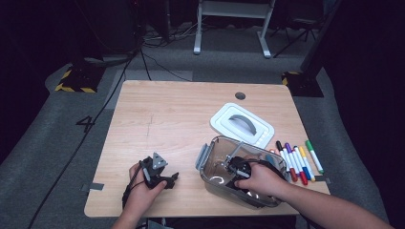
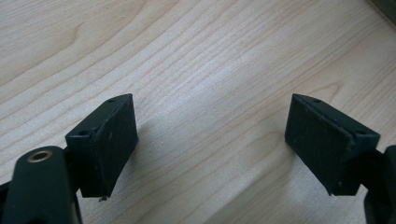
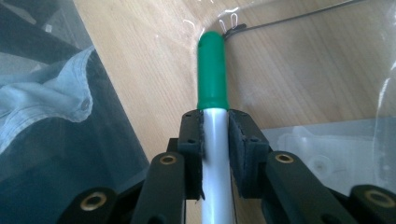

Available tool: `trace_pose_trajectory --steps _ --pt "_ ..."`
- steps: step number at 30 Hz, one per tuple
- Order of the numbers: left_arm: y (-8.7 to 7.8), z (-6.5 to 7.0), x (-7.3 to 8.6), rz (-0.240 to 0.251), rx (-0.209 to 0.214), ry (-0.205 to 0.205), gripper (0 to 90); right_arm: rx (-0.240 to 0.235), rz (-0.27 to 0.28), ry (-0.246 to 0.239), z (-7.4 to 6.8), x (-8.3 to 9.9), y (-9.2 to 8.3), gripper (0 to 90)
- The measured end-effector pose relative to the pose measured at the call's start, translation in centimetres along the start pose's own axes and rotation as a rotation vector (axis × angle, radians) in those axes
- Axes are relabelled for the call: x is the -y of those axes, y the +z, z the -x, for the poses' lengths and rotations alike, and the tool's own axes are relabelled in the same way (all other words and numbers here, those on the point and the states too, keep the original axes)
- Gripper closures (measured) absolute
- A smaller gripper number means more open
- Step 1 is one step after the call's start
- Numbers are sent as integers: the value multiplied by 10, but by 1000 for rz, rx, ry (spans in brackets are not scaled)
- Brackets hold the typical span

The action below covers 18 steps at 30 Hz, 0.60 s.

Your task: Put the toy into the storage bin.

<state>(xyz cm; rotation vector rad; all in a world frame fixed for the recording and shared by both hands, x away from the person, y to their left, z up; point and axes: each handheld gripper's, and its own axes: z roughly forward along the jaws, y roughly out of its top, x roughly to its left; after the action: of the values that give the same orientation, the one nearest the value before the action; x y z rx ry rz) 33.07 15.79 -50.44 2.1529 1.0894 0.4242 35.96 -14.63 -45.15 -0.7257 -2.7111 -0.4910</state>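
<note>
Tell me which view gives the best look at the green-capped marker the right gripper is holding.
The right gripper view: the green-capped marker stands between the jaws of the right gripper, white barrel clamped, cap toward the wall of the clear bin. In the high view the person's hand inside the bin covers it. The left gripper view shows the bare wooden table.
</note>
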Motion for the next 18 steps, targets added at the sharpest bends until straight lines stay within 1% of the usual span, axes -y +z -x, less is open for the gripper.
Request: trace_pose_trajectory --steps 3,5,8,9,14,15,18 --pt "0 0 0 0 0 0 176 -4 18 0 0 0 0 705" --pt "0 0 0 0 0 0 176 2 28 -1 -1 0 -2 697" --pt "0 0 0 0 0 0 176 9 60 -3 0 0 -8 683" --pt "0 0 0 0 0 0 176 23 75 -4 0 -1 -11 678" --pt "0 0 0 0 0 0 175 52 133 -20 -2 -1 -27 662" --pt "0 0 0 0 0 0 176 66 153 -28 -2 -1 -33 658" --pt "0 0 0 0 0 0 176 82 199 -29 -3 0 -47 651"
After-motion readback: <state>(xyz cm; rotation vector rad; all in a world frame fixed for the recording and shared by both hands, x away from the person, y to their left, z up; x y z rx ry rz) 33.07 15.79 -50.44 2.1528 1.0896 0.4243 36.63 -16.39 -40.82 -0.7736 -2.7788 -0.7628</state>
